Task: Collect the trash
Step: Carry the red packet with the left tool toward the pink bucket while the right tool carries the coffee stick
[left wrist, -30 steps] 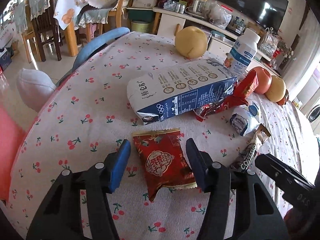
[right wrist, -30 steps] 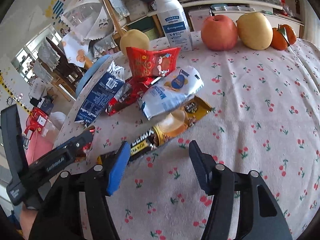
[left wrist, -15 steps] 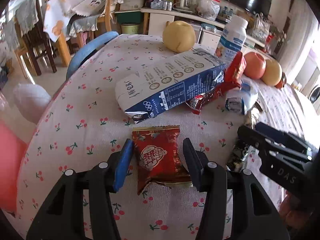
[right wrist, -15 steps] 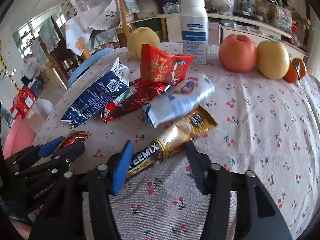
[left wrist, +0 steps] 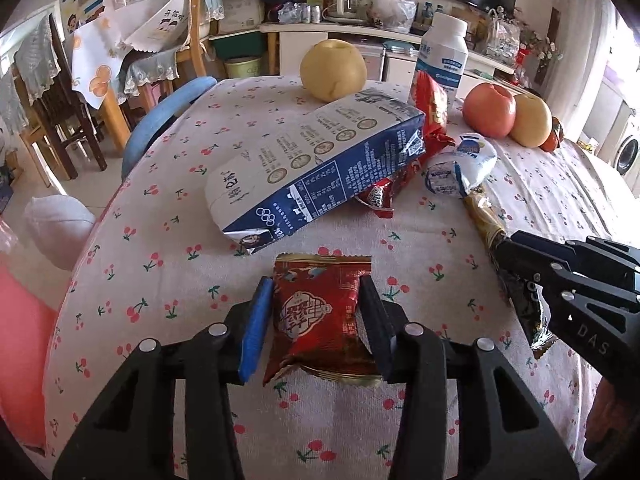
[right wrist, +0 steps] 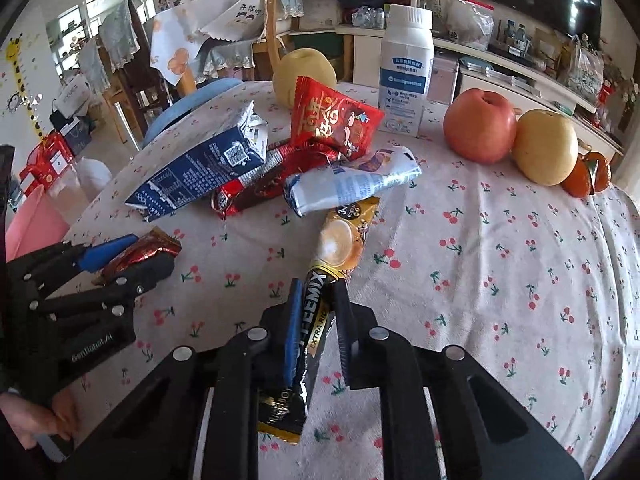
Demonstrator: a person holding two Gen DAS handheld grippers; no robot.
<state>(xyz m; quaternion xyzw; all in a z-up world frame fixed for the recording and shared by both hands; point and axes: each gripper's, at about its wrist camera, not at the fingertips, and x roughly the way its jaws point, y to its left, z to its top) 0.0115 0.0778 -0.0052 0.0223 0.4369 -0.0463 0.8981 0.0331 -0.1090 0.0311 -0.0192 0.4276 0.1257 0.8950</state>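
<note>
A red snack packet [left wrist: 316, 320] lies on the cherry-print tablecloth [left wrist: 168, 240] with my left gripper [left wrist: 315, 280] around it. Its jaws are closing and both pads touch the packet's side edges. In the right wrist view the same left gripper [right wrist: 132, 256] shows at the left with the packet bulging between its fingers. My right gripper [right wrist: 318, 284] is closing on the near end of a long gold and black coffee-mix sachet [right wrist: 340, 240], which is pinched between the pads. The right gripper [left wrist: 560, 276] also shows at the right of the left wrist view.
Behind lie a flattened blue and white milk carton [left wrist: 316, 168], a crumpled white-blue wrapper [right wrist: 352, 184] and red wrappers [right wrist: 332, 120]. A white bottle [right wrist: 406, 68], a pear [left wrist: 332, 70], an apple [right wrist: 478, 124] and more fruit stand at the back. A pink container [right wrist: 32, 224] sits beyond the table's left edge.
Both pairs of jaws have narrowed: the left onto the red packet's edges, the right onto the sachet's end, now pinched. Both wrists have rolled a little.
</note>
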